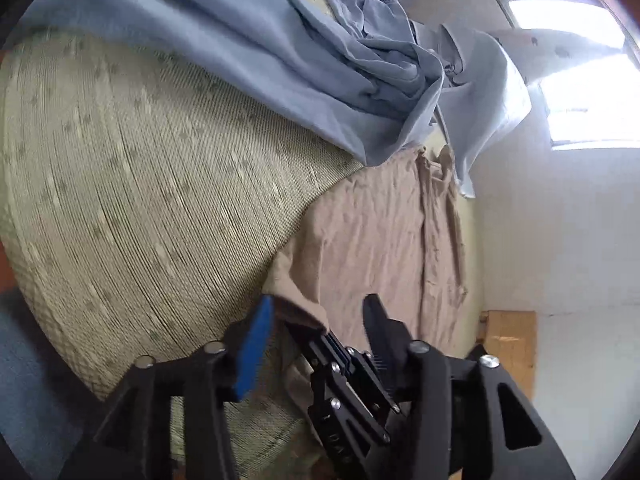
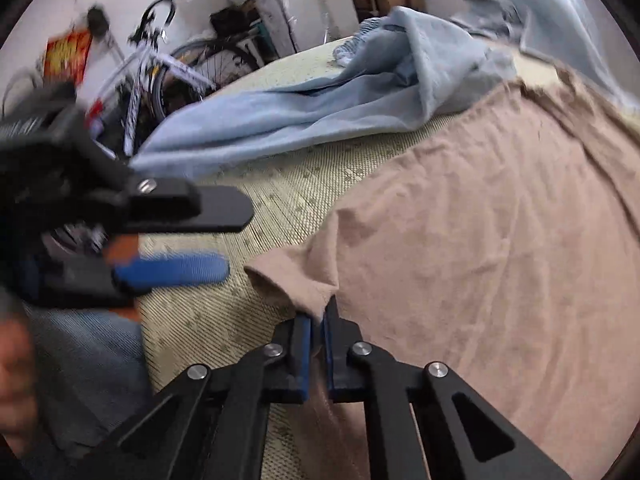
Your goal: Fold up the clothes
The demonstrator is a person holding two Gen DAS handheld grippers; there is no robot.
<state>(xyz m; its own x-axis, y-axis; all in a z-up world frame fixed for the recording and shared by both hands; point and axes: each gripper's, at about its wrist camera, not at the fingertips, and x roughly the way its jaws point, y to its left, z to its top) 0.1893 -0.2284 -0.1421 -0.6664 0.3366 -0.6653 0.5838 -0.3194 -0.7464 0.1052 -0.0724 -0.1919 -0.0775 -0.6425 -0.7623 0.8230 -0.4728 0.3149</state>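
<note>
While pinched, tan garment [image 2: 480,240] flat.

Right gripper [image 2: 317,320] being held angled down, jaws clamped on cloth corner. Left gripper [image 2: 236,236] being held just to its left, jaws parted, nothing pinched.

Both claw-mounted cameras look down closely, sharing the tan garment [image 1: 372,236].

Two handheld black grippers: the right gripper [image 2: 316,320] has angular black linkage arms with triangular cut-outs, silver round screws at the pivots and blue ribbed pads; the left gripper [image 2: 236,240] pairs one blue ribbed pad [image 2: 176,270] with a plain black finger [image 2: 216,210].
</note>
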